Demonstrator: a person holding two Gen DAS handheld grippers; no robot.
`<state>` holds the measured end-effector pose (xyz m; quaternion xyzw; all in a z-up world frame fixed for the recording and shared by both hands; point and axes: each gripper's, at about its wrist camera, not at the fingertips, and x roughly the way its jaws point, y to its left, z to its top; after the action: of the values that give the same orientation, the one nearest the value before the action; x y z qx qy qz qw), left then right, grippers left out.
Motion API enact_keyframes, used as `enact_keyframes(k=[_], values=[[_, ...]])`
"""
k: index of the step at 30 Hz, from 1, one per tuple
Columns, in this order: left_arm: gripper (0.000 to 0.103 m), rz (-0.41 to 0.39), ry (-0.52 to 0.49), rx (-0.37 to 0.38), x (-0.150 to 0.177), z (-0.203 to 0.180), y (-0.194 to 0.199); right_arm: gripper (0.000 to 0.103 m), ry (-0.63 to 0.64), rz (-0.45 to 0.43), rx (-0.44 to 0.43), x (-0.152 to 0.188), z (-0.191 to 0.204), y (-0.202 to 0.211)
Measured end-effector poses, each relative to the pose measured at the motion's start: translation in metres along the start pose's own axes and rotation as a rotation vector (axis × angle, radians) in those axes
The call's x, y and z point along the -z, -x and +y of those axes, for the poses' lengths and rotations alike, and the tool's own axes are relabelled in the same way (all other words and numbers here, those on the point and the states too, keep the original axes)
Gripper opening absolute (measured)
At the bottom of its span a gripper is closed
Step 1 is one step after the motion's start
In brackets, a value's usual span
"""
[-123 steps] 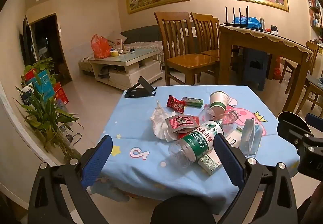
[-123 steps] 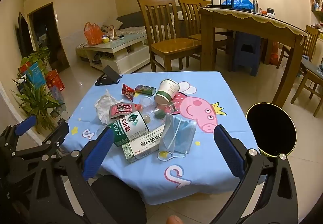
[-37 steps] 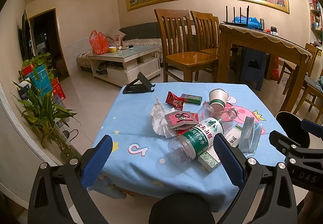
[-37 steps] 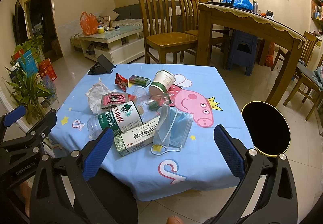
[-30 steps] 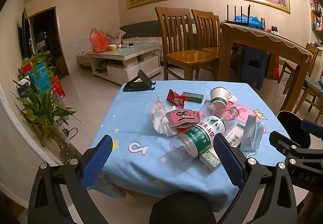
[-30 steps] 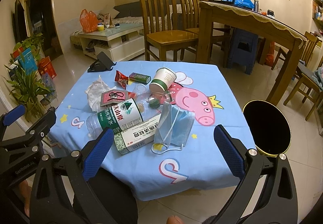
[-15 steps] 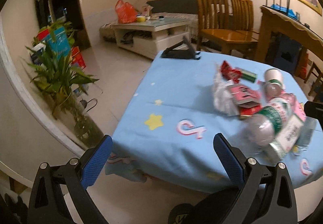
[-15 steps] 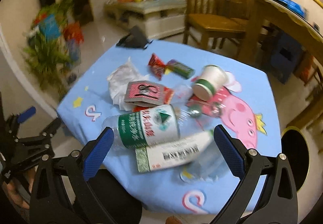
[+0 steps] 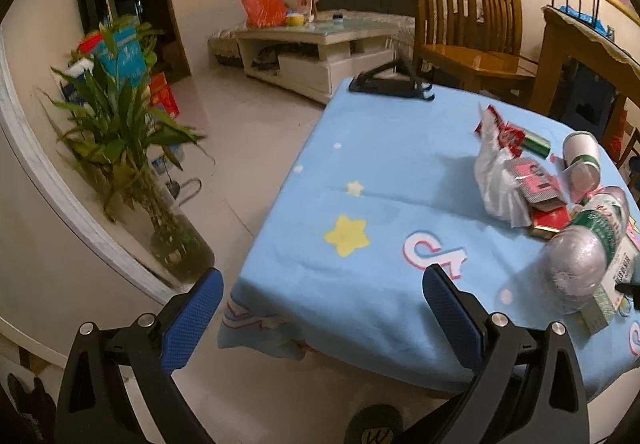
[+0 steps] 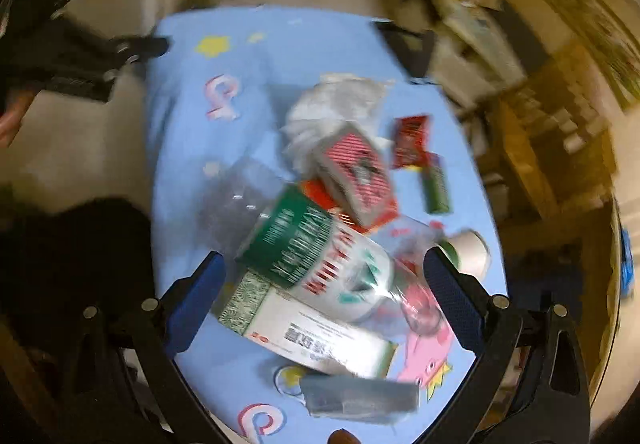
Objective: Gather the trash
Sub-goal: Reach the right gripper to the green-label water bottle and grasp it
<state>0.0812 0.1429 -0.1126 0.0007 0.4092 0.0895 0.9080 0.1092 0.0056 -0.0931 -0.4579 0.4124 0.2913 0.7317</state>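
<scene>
Both tongs, left [image 9: 320, 318] and right [image 10: 322, 294], gape wide, empty. The bottle [image 10: 316, 248] (light, slippery, crushable) wants gripping across its labelled middle.

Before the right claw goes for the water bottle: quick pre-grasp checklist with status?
1. Right claw open: ok, jaws spread wide.
2. Clear plastic water bottle with green label between the jaws: ok, it lies on its side, roughly centred.
3. Bottle free of clutter: not ok, it rests against the white and green carton and the pink patterned box.
4. Image sharp enough to aim: not ok, right wrist view is motion-blurred.
5. Left claw clear: ok, open and empty at the blue tablecloth edge.
</scene>
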Motion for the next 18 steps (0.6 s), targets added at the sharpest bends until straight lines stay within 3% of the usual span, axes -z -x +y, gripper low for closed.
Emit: enact_keyframes(k=[4, 5, 6, 9, 12, 18], values=[[0.097, 0.016, 0.0, -0.006, 0.002, 0.004, -0.006, 0.096, 0.126, 0.089, 0.018, -0.011, 0.017, -0.038], [0.097, 0.01, -0.001, -0.014, 0.002, 0.006, -0.005, 0.089, 0.145, 0.1, 0.016, -0.011, 0.02, -0.046], [0.097, 0.006, 0.0, -0.021, 0.002, 0.007, -0.005, 0.082, 0.147, 0.106, 0.016, -0.013, 0.02, -0.052], [0.097, 0.006, 0.018, -0.037, 0.0, 0.015, -0.008, 0.081, 0.1, 0.09, -0.039, -0.018, 0.013, -0.055], [0.097, 0.016, 0.029, -0.039, -0.003, 0.017, -0.012, 0.074, 0.038, 0.033, -0.025, -0.02, -0.007, -0.039], [0.097, -0.03, -0.023, 0.017, -0.019, -0.009, -0.004, 0.073, -0.266, -0.221, -0.084, 0.007, -0.073, 0.033]])
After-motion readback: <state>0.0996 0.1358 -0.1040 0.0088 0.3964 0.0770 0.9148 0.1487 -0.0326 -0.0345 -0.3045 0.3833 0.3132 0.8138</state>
